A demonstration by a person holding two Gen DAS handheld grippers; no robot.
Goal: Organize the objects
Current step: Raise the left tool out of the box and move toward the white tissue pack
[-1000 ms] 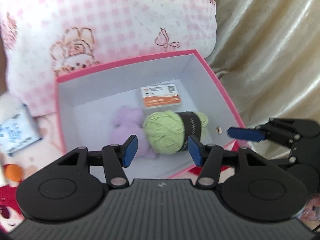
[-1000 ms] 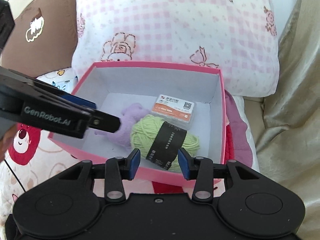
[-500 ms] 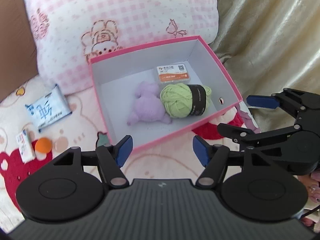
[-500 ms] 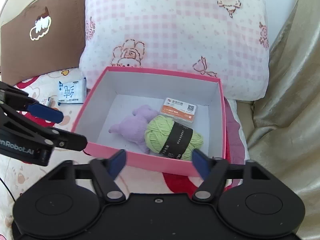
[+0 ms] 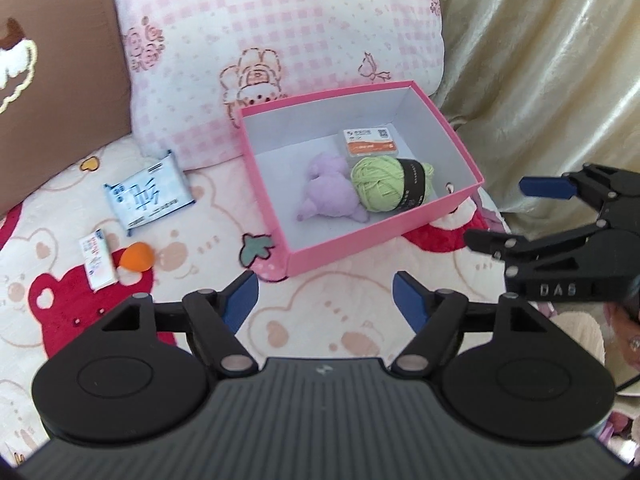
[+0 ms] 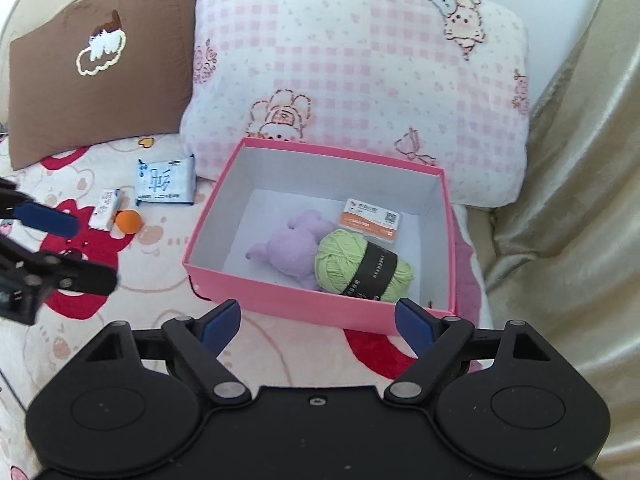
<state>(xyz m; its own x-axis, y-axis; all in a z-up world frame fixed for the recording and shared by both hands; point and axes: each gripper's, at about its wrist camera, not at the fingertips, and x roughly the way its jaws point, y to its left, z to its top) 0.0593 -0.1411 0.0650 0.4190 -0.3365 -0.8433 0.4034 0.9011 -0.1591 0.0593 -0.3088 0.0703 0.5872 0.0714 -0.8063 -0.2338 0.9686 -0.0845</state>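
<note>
A pink box [image 5: 384, 240] [image 6: 304, 304] stands on the bed and holds a purple plush toy [image 5: 332, 196] [image 6: 292, 248], a green yarn ball [image 5: 384, 188] [image 6: 348, 264] and an orange-and-white card case [image 5: 368, 142] [image 6: 370, 220]. Left of the box lie a blue tissue pack [image 5: 146, 196] [image 6: 164, 182], a small white packet [image 5: 96, 258] [image 6: 105, 208] and an orange ball [image 5: 138, 257] [image 6: 129, 221]. My left gripper [image 5: 324, 292] hovers short of the box's near corner, its jaws opening and empty. My right gripper [image 6: 318, 316] [image 5: 516, 212] hangs before the front wall, also opening and empty.
A pink checked pillow [image 6: 360, 80] leans behind the box and a brown cushion [image 6: 100, 68] stands to its left. Beige draped fabric [image 6: 568, 200] borders the right side. The bear-print blanket [image 5: 340, 320] lies under everything.
Both grippers have drawn back and up from the box and their jaws have spread wider. The yarn and plush toy stay in the box. More of the bed's left side shows.
</note>
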